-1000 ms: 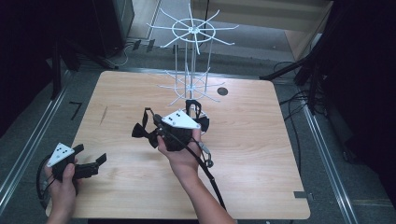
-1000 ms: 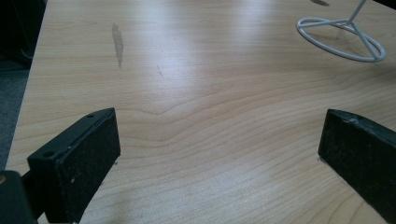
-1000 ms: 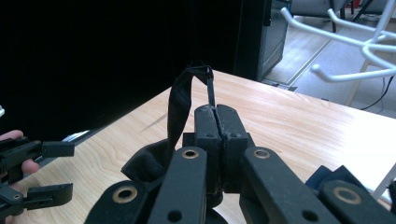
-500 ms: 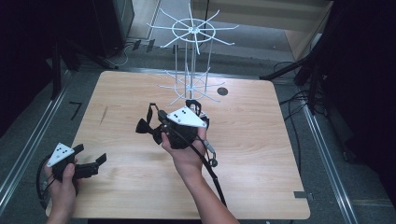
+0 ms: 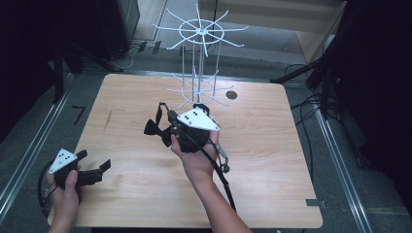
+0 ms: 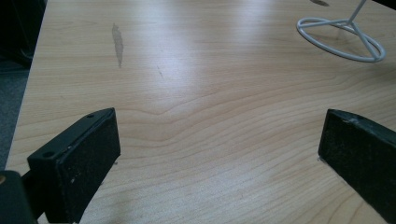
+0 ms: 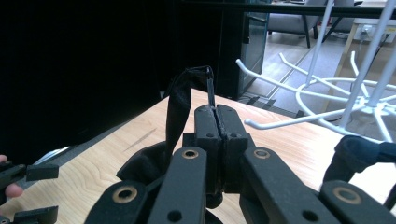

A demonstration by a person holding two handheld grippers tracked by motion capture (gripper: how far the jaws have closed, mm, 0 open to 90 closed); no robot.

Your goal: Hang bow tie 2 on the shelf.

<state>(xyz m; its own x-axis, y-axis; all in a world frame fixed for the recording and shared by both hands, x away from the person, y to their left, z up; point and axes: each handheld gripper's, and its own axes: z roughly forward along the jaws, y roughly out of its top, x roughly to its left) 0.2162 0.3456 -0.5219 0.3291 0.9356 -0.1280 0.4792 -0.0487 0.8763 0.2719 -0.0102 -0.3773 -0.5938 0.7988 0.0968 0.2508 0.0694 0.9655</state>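
Right gripper (image 5: 167, 130) raised over the worktop (image 5: 272, 145), fingers pinched on a black strap (image 7: 180, 105) (no readable writing); left gripper (image 6: 219, 154) low, fingers wide apart, empty.

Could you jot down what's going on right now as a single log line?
right claw: shut on black strap, lifted off table | left claw: open, nothing between, low over table | white wire rack: upright at far edge

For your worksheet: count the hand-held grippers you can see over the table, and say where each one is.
2. The left gripper hangs over the table's near left corner, jaws open. The right gripper is held above the middle of the table, shut on a black strap, just before the white wire rack.
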